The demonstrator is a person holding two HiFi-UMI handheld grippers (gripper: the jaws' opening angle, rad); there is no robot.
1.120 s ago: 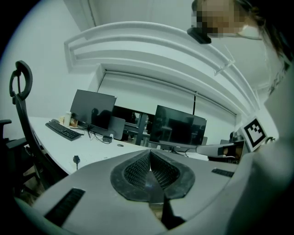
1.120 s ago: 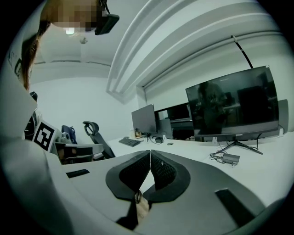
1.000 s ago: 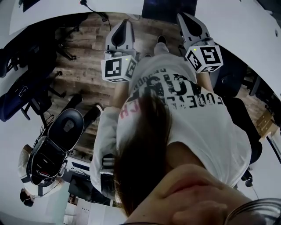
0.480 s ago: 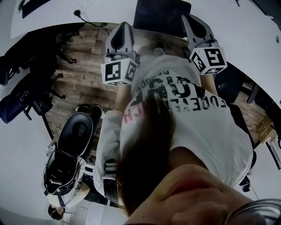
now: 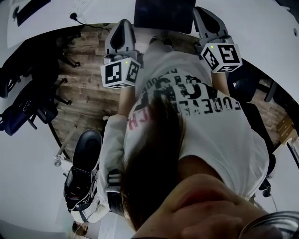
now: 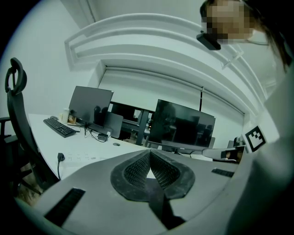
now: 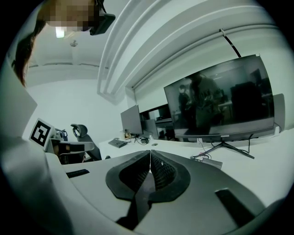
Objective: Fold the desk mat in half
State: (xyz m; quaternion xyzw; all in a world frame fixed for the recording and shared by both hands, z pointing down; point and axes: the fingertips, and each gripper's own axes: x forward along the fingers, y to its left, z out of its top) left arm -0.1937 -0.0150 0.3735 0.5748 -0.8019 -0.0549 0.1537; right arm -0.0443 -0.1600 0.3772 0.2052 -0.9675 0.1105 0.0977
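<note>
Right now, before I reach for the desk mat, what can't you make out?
Head view: the desk mat is cut off by the top edge, so its far side is out of frame.
Both gripper views: the mat is not seen. The left claw and right claw, both shut and empty, fill the lower frame.
Right gripper view: the monitor shows only dim reflections.

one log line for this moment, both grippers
left gripper: shut, empty | right gripper: shut, empty | both: facing desk, touching nothing | task: nothing gripped
</note>
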